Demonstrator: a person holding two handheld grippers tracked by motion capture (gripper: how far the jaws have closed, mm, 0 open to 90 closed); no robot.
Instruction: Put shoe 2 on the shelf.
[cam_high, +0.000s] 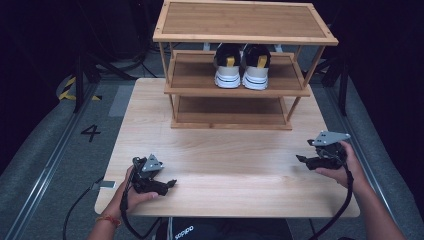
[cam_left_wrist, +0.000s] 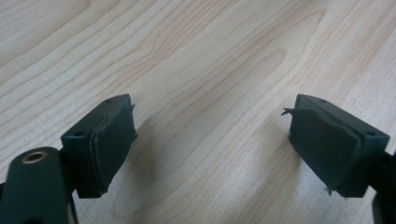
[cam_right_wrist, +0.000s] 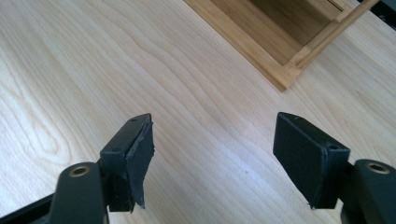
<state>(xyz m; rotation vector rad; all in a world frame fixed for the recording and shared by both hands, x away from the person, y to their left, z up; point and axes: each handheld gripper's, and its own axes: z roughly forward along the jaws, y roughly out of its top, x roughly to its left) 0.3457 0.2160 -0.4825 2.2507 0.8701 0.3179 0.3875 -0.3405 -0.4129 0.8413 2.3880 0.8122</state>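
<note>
A pair of white and black shoes (cam_high: 242, 65) stands side by side on the middle shelf of a wooden rack (cam_high: 240, 30) at the far side of the table (cam_high: 225, 165), heels toward me. My left gripper (cam_high: 170, 184) rests low on the table near its front left, held in a hand; its jaws stand open with bare wood between the pads (cam_left_wrist: 112, 144). My right gripper (cam_high: 300, 159) is held just above the table near its right edge, pointing left. Its jaws are open and empty, and its pads (cam_right_wrist: 140, 158) frame bare tabletop, with the rack's bottom corner (cam_right_wrist: 280, 79) beyond.
The rack has three shelves; its top (cam_high: 245, 20) and bottom shelf (cam_high: 230, 112) hold nothing. A dark cable (cam_high: 345, 200) trails from the right gripper off the table's front edge. Grey floor with a painted numeral (cam_high: 90, 132) lies left of the table.
</note>
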